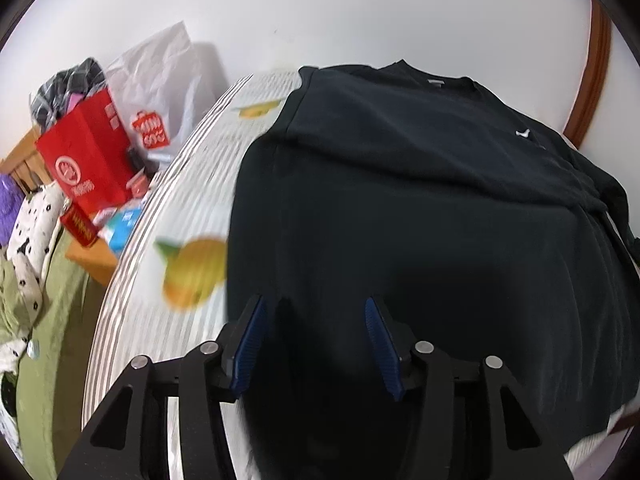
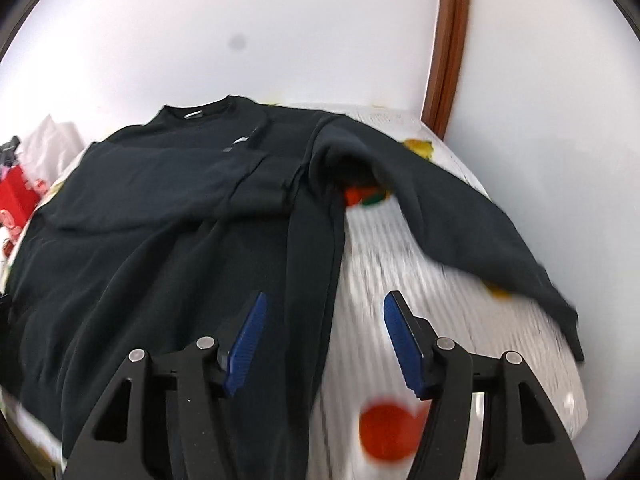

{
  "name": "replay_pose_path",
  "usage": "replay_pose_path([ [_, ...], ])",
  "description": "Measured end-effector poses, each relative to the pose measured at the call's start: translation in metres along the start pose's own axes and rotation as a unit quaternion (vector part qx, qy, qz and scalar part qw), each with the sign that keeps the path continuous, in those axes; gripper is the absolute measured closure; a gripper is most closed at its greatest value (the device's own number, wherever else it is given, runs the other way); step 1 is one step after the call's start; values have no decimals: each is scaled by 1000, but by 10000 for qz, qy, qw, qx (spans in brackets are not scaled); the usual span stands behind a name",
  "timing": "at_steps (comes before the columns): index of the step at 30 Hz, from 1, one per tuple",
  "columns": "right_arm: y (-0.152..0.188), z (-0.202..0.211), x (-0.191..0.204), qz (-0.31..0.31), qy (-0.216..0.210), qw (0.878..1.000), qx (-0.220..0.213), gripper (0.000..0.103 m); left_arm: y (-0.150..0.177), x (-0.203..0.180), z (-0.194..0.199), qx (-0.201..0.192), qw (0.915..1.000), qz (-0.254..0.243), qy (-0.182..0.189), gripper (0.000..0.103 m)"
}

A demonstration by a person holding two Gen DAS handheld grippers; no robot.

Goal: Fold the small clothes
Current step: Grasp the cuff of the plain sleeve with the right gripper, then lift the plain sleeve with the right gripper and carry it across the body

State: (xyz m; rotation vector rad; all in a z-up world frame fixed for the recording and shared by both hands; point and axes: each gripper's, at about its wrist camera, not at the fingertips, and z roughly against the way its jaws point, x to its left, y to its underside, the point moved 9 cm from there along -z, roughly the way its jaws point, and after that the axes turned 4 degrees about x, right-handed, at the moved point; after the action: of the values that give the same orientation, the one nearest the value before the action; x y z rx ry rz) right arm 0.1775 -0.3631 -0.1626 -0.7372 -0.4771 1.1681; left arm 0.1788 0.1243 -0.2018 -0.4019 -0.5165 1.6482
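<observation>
Black sweatshirt (image 1: 420, 220) lies spread front-up across a striped, fruit-printed cloth (image 1: 176, 264) covering the work surface, its collar toward 12 o'clock and its hem toward 6 o'clock in both wrist views. One long sleeve is folded across the chest, its cuff (image 2: 266, 186) resting near the garment's middle, while the other sleeve (image 2: 472, 228) trails out flat over the cloth toward 4 o'clock in the right wrist view. A small white logo (image 1: 523, 133) shows on the chest at about 2 o'clock in the left wrist view. The left gripper (image 1: 314, 344) hangs over the lower body of the sweatshirt, its blue-padded jaws spread apart with nothing between them. The right gripper (image 2: 325, 342) is likewise spread wide and empty, straddling the garment's side edge, one finger over dark fabric and the other over the striped cloth; whether either tool touches the fabric cannot be told. At 9 o'clock in the left wrist view, well apart from the sweatshirt, a red shopping bag (image 1: 86, 156) and a white plastic bag (image 1: 160, 84) stand among clutter, with a spotted white garment (image 1: 32, 232) on green bedding (image 1: 52, 340) below them. A brown door frame (image 2: 450, 44) rises against the white wall at 1 o'clock in the right wrist view.
</observation>
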Motion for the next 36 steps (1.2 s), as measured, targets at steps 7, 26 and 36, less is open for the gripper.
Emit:
replay_pose_path([
  [7, -43, -75, 12, 294, 268, 9977, 550, 47, -32, -5, -28, -10, 9994, -173, -285, 46],
  [26, -75, -117, -48, -1432, -809, 9862, 210, 85, -32, 0, -49, -63, 9999, -71, 35, 36],
  [36, -36, -64, -43, -786, -424, 9953, 363, 74, -33, -2, -46, 3, 9998, -158, -111, 33],
])
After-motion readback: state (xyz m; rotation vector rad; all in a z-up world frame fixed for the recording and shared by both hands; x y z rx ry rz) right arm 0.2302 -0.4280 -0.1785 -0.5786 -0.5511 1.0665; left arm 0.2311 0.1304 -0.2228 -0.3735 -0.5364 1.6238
